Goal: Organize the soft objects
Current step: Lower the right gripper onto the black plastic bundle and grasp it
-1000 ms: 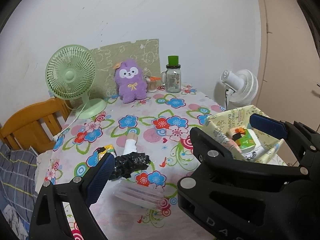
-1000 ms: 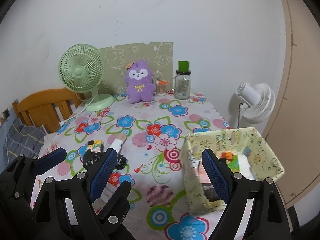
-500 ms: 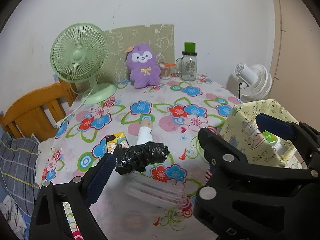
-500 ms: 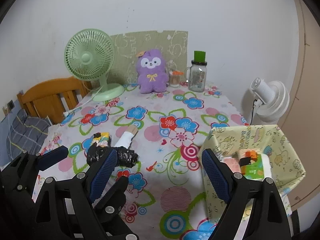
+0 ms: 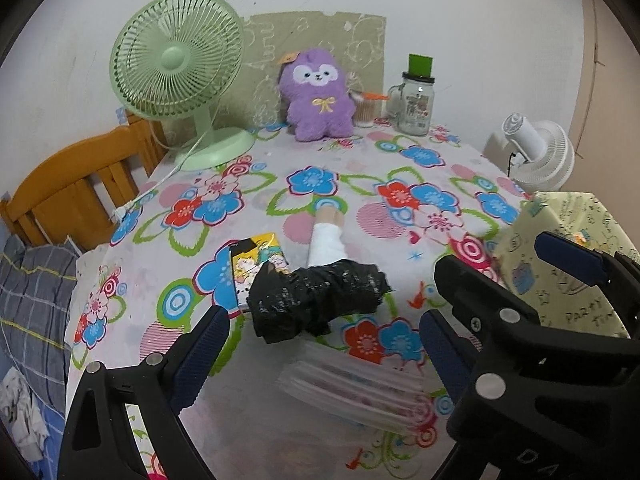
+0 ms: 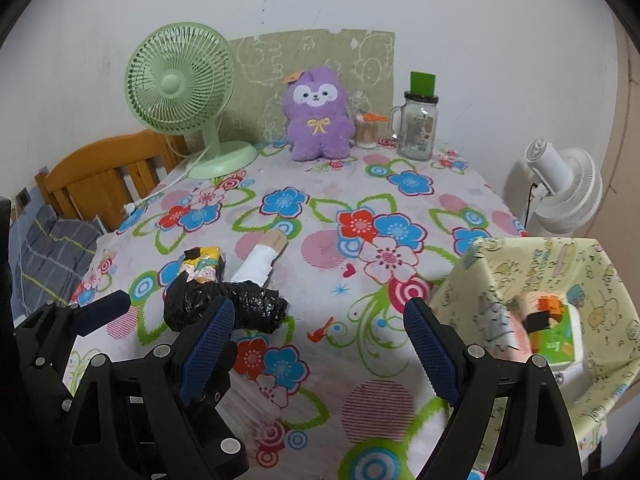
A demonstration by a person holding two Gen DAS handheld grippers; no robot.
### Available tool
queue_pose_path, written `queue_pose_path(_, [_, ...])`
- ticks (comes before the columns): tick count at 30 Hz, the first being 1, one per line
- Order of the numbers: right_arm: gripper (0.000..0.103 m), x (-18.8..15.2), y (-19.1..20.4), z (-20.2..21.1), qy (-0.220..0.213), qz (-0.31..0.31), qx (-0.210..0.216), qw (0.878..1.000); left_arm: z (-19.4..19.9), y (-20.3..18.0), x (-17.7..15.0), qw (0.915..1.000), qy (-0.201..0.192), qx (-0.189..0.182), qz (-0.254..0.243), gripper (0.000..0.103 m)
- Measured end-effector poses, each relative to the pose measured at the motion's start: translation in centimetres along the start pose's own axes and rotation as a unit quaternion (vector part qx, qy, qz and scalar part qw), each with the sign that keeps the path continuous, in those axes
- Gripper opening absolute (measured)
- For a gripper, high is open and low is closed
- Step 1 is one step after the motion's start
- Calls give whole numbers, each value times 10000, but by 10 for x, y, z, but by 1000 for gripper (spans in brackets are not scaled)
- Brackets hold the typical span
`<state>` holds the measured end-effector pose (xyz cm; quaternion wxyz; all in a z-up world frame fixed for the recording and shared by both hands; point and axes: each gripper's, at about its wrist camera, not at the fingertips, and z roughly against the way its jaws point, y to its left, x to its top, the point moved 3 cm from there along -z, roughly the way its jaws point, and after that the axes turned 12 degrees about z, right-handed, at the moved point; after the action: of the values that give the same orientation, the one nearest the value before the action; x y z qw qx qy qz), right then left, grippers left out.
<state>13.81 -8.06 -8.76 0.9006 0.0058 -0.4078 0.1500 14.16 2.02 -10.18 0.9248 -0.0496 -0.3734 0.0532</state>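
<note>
Hovering above the near edge of the bench (image 5: 280, 168), which is covered by a white cloth printed with blue, red and pink flowers, the left claw (image 5: 320, 344) stands released, its two blue-padded fingers spread wide with nothing between them. Directly ahead of it lies a crumpled black plastic bundle (image 5: 320, 300), and a stack of clear plastic sleeves (image 5: 356, 388) rests flat on the cloth between the fingers. The right claw (image 6: 316, 344) is likewise released and empty, positioned just beside the left claw, whose body shows at lower left in the right wrist view. The black bundle touches a small yellow cartoon-printed packet (image 5: 258, 266) on its left and overlaps the near end of a white rolled cloth with a tan tip (image 5: 326, 238). To the right, at the bench edge, stands a pale yellow fabric basket with cartoon drawings (image 6: 600, 280), holding a green-and-white pack (image 6: 556, 340) and other items. At the far side sit a purple plush toy with a yellow bow (image 6: 318, 114), a light green desk fan (image 6: 180, 80), and a glass jar mug with a green lid (image 6: 418, 124). A white fan (image 6: 560, 188) stands beyond the right edge.
</note>
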Motion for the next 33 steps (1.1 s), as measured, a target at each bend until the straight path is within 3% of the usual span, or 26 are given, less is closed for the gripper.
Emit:
queue_pose_path(8, [89,2,14,-25,147,108,243,9995,-20,17,0,9996,202,172,102,97])
queue_pose_path(33, [89,5,61,-100,774,416,1068,9904,-60,51,-8,9973,658,204,257,97])
